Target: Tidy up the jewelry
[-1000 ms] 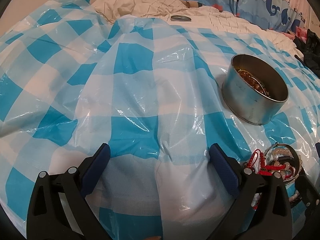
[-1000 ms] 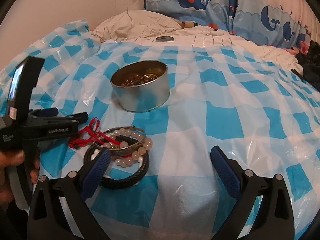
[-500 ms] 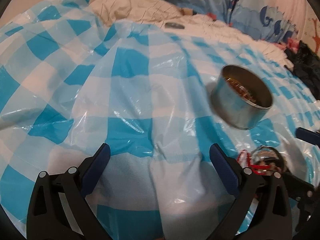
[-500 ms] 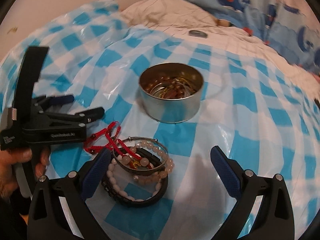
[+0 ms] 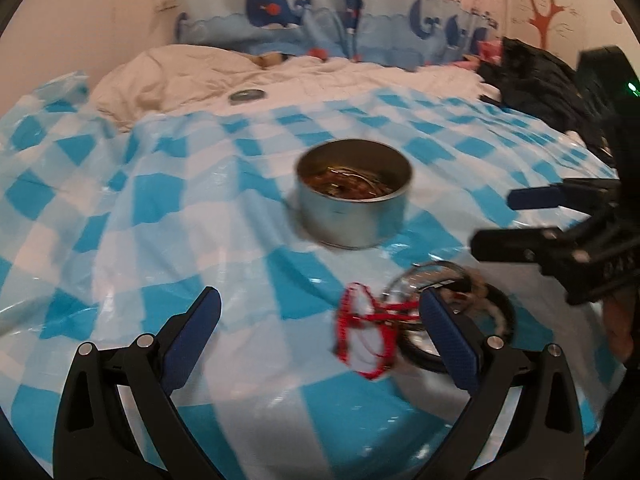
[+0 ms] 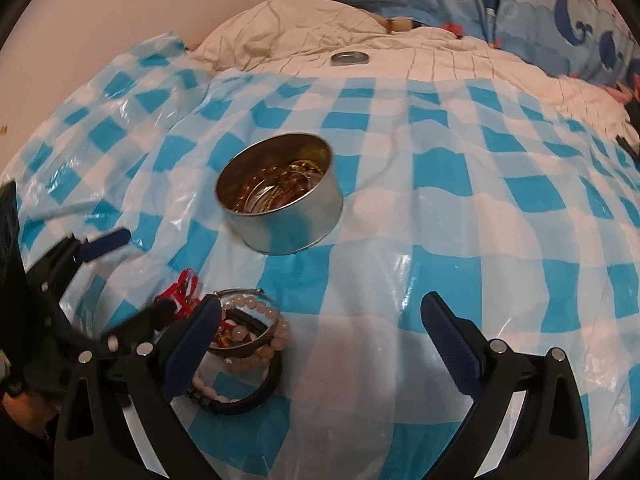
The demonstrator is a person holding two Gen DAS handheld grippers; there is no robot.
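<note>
A round metal tin (image 5: 354, 194) (image 6: 280, 196) with gold and beaded jewelry inside stands on the blue-checked plastic sheet (image 5: 160, 216). In front of it lies a pile of bracelets (image 6: 244, 344): a red cord bracelet (image 5: 362, 334), a pale bead bracelet (image 6: 276, 332), a metal bangle and a black cord ring (image 6: 256, 398). My left gripper (image 5: 320, 332) is open, its right finger beside the pile. My right gripper (image 6: 320, 344) is open, its left finger over the pile. Each gripper shows in the other's view, the right one (image 5: 536, 216) and the left one (image 6: 120, 284).
A round metal lid (image 5: 247, 96) (image 6: 349, 57) lies on the white quilt behind the sheet. Whale-print pillows (image 5: 340, 36) line the back wall. Dark clothing (image 5: 536, 76) is heaped at the far right.
The left gripper swung right, bringing the tin and bracelet pile into its view. The right gripper moved in closer over the pile. Both stayed open.
</note>
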